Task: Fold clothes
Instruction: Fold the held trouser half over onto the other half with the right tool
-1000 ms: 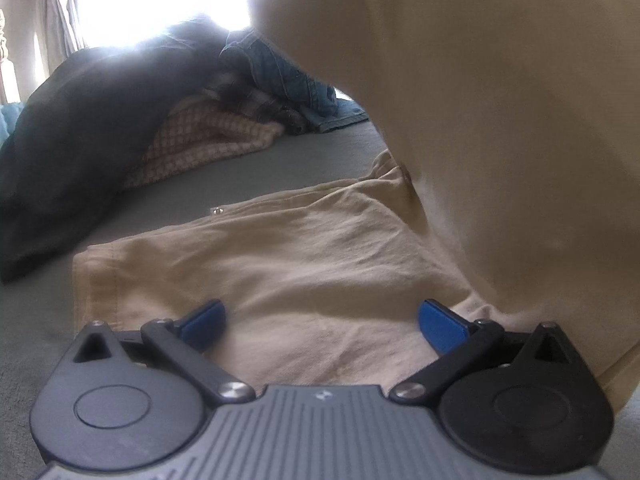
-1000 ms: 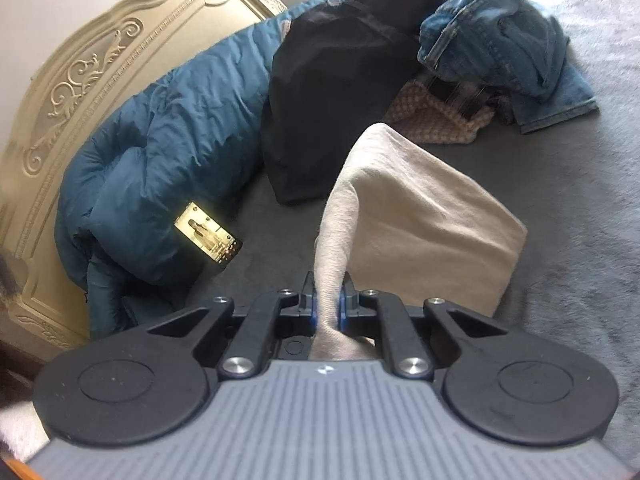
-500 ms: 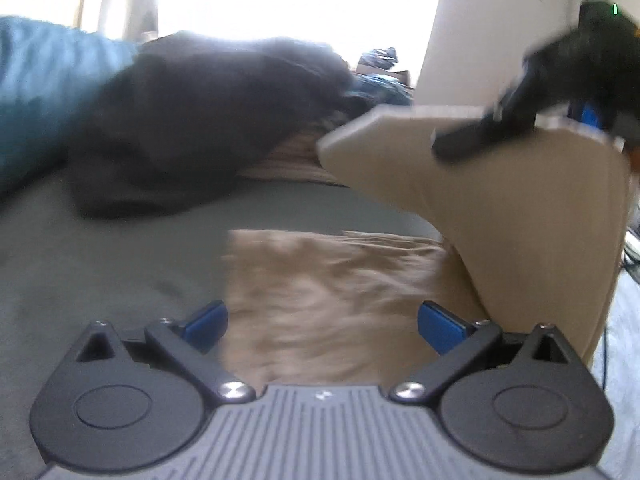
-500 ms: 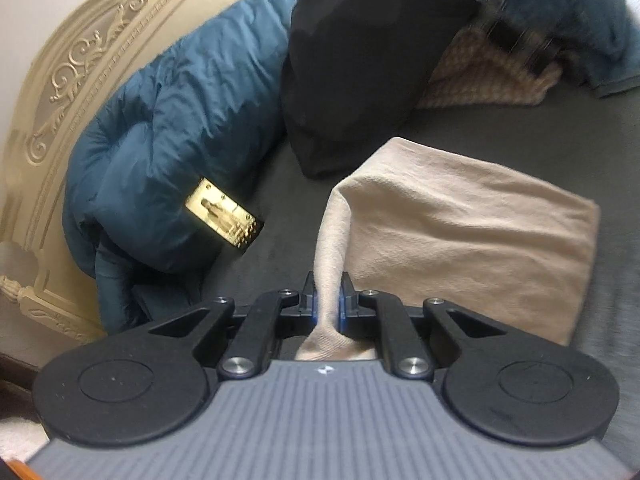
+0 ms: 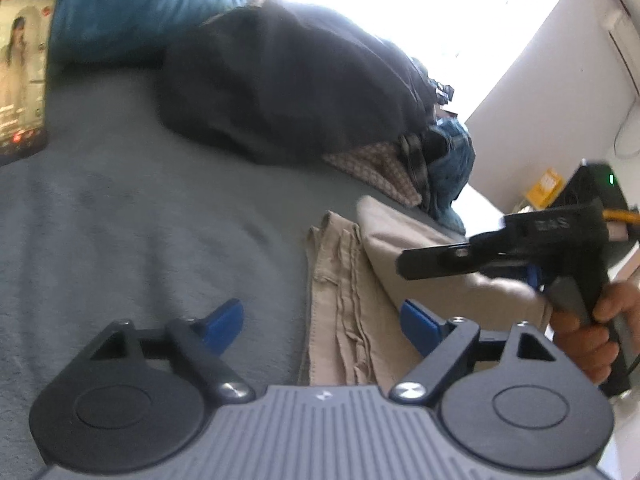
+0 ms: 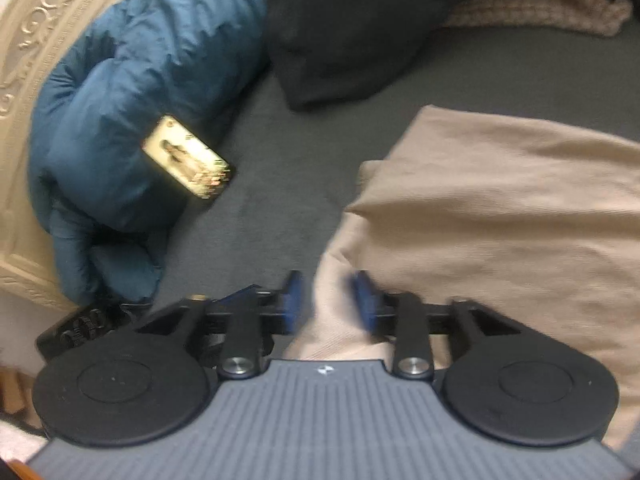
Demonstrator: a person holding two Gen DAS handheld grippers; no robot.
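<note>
Letting go of the folded flap is the step in hand: the right gripper (image 6: 326, 300) has its blue pads parting, with a ridge of the beige garment (image 6: 500, 216) between them but no longer pinched. The garment lies on the grey bedcover (image 5: 132, 216), doubled over itself, its stitched hem edge exposed beside the upper layer in the left wrist view. The left gripper (image 5: 320, 320) hovers low over that hem with nothing in its grasp, its jaws narrowing from wide and the hem edge lying between the pads untouched.

To do this well, I judge the right gripper should open fully before it backs away (a half-open pad can drag the top layer and spoil the fold), then withdraw along the cloth, not upward. The left one would do best to come down on the hem and hold it flat. The dark jacket (image 5: 288, 80) and phone (image 6: 188, 160) sit well apart.
</note>
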